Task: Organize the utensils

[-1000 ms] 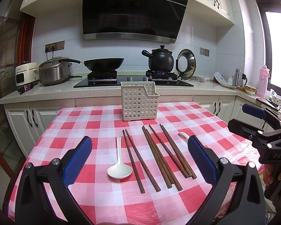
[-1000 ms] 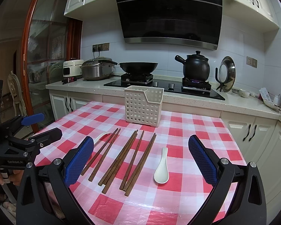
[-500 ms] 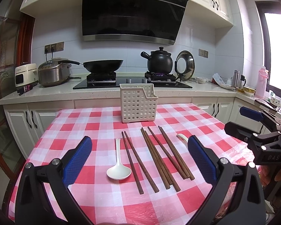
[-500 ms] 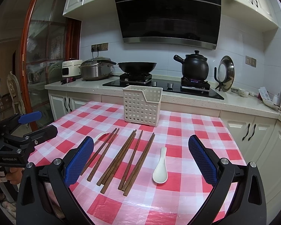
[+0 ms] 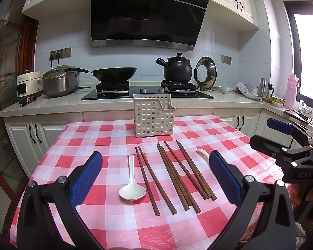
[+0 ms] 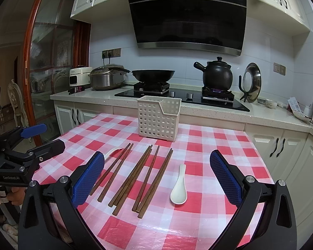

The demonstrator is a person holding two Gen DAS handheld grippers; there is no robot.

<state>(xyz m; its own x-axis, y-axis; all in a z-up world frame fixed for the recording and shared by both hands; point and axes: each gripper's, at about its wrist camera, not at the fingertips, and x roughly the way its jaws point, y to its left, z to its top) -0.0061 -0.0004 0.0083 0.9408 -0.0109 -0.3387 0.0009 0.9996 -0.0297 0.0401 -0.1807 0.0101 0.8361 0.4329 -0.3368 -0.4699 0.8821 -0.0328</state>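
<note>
Several brown wooden chopsticks (image 5: pixel 173 173) lie side by side on the red-checked table (image 5: pixel 89 141), also in the right wrist view (image 6: pixel 135 177). A white spoon (image 5: pixel 132 190) lies left of them; a second white spoon (image 5: pixel 202 152) lies to their right, partly hidden by a finger. In the right wrist view the spoons are at right (image 6: pixel 179 193) and left (image 6: pixel 112 152). A white perforated basket (image 5: pixel 153 114) stands upright behind them (image 6: pixel 158 117). My left gripper (image 5: pixel 155 173) and right gripper (image 6: pixel 156 173) are both open, empty, above the near table edge.
Behind the table runs a counter (image 5: pixel 52 104) with a stove, a black wok (image 5: pixel 114 74), a black clay pot (image 5: pixel 177 68), a rice cooker (image 5: pixel 58 81) and a pan lid (image 5: pixel 206 71). Cabinets stand below. A glass door (image 6: pixel 43 62) is at left.
Both grippers have drifted slightly; the view shifts a little. Both stay open. Nothing on the table has moved.
</note>
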